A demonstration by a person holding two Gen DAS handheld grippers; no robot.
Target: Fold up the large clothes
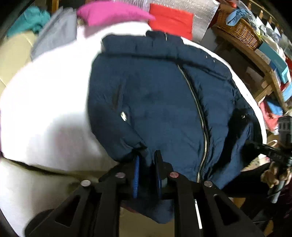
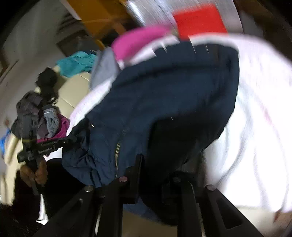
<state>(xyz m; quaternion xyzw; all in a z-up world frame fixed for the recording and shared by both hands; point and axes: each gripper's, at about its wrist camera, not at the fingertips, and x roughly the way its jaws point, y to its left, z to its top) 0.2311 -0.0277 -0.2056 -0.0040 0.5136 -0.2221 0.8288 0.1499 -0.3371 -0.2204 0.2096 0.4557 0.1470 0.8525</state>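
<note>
left tongs (image 1: 147,160) clamped, right tongs (image 2: 155,164) clamped, both level

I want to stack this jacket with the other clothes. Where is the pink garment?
The pink garment lies at the far edge of the white surface, beyond the jacket collar, between a grey cloth and a red item.

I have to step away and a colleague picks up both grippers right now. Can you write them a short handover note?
Left gripper: shut on the near hem of the navy jacket, left of the zipper.
Right gripper: shut on the same hem, at the jacket's other side.
Jacket: lies front up on the white sheet, zipped, collar at the far end, one sleeve already tucked in across its right side.
Done: jacket spread, both near corners gripped.
Left: probably carry the hem toward the collar to fold it in half, then smooth it.
</note>
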